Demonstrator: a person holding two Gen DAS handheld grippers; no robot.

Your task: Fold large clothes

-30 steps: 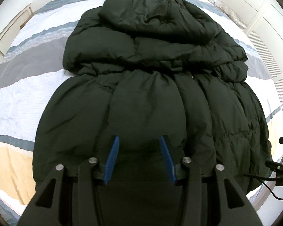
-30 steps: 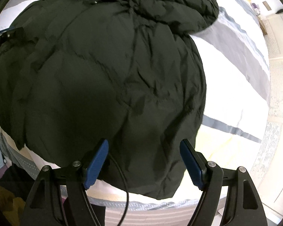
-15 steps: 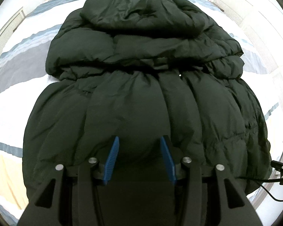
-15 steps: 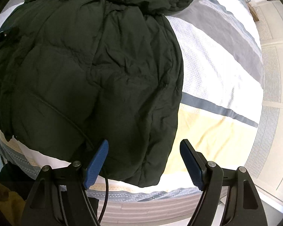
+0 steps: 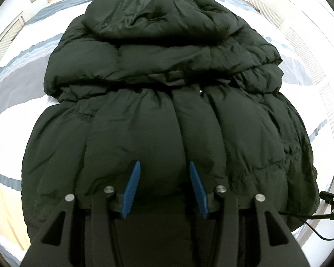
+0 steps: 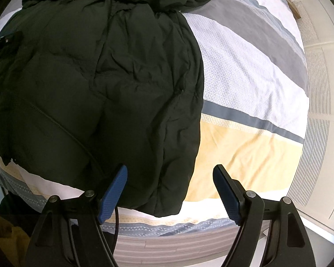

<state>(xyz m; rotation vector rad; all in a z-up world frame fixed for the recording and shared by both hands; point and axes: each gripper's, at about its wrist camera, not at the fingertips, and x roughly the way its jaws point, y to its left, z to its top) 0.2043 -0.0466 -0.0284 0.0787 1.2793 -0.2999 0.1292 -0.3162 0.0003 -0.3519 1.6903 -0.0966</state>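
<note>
A large black puffer jacket (image 5: 167,102) lies on the striped bed (image 5: 17,84), hood at the far end, sleeves folded across the chest. My left gripper (image 5: 164,169) sits at the jacket's near hem, its blue fingers apart with a bulge of the padded fabric between them. In the right wrist view the jacket (image 6: 100,77) fills the left half. My right gripper (image 6: 170,173) is open over the jacket's near right corner at the bed's edge, holding nothing.
The bed cover (image 6: 245,89) has white, grey, blue and yellow stripes. White slatted wardrobe doors (image 6: 318,133) stand to the right. A black cable (image 5: 309,217) runs off the bed's right edge. Wood floor (image 6: 167,249) shows below the bed.
The left gripper has moved forward over the hem, so the jacket looks larger. The right gripper has swung to the right, from over the jacket body to its right corner and the bare bed cover.
</note>
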